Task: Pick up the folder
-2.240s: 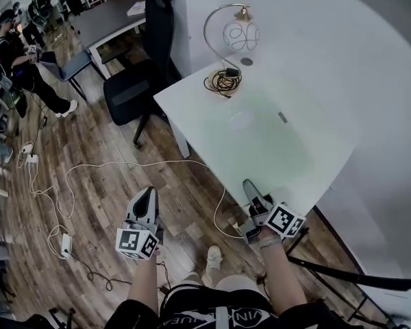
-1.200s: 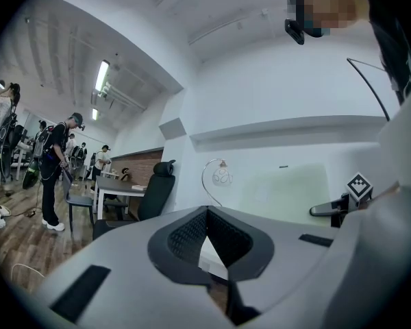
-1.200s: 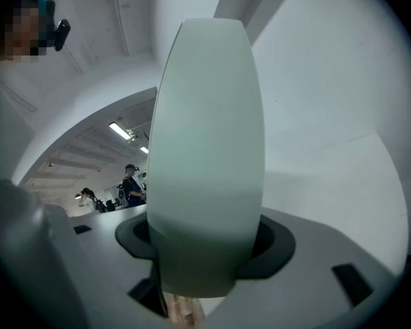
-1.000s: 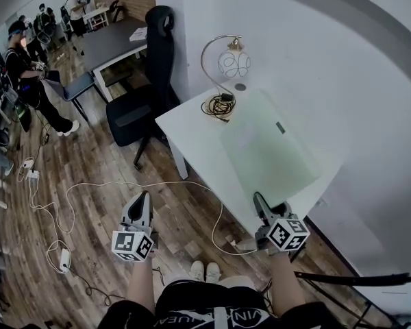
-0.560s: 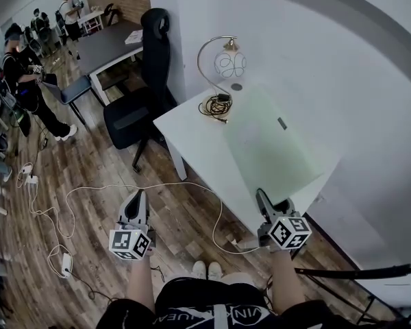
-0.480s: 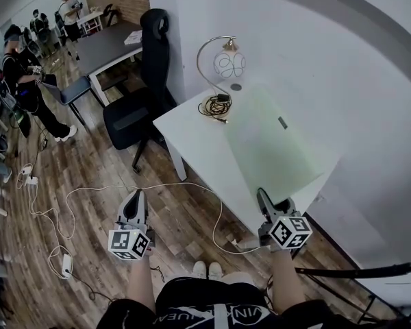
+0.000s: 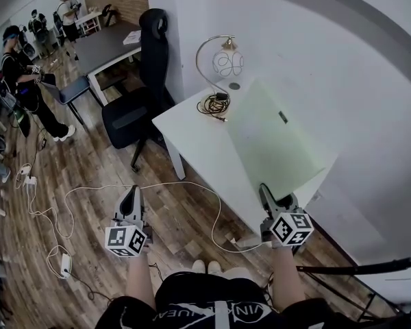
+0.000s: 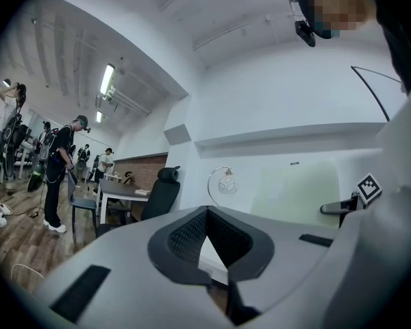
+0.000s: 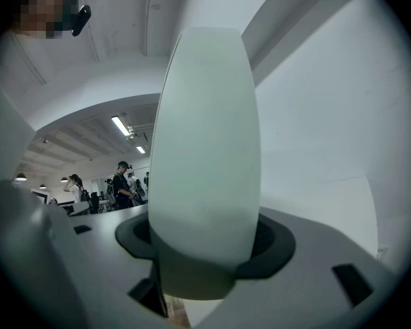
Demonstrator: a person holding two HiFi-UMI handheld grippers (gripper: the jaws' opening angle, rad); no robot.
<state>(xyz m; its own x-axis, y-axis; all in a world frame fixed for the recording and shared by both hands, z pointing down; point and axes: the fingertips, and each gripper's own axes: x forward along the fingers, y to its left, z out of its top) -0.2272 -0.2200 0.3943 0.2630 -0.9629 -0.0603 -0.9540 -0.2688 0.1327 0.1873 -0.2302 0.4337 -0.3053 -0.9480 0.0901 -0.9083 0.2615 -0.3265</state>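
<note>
The pale green folder (image 7: 277,139) is tilted up off the white table (image 7: 192,125), its near edge between the jaws of my right gripper (image 7: 268,199). That gripper is shut on the folder at the table's near right corner. In the right gripper view the folder (image 9: 205,156) rises straight out of the jaws (image 9: 205,249) and fills the middle. My left gripper (image 7: 130,204) hangs over the wooden floor, well left of the table, shut with nothing in it. The left gripper view shows its tips (image 8: 207,214) meeting, with the folder (image 8: 294,190) far off to the right.
A curved lamp with a globe shade (image 7: 226,60) and a coiled cable (image 7: 216,105) sit at the table's far end. A black office chair (image 7: 140,88) stands left of the table. White cables (image 7: 89,184) trail on the floor. People (image 7: 24,67) stand by a grey desk (image 7: 109,43).
The folder, which lay flat on the table, has come up off it in my right gripper's hold. The right gripper has risen slightly; the left stays over the floor.
</note>
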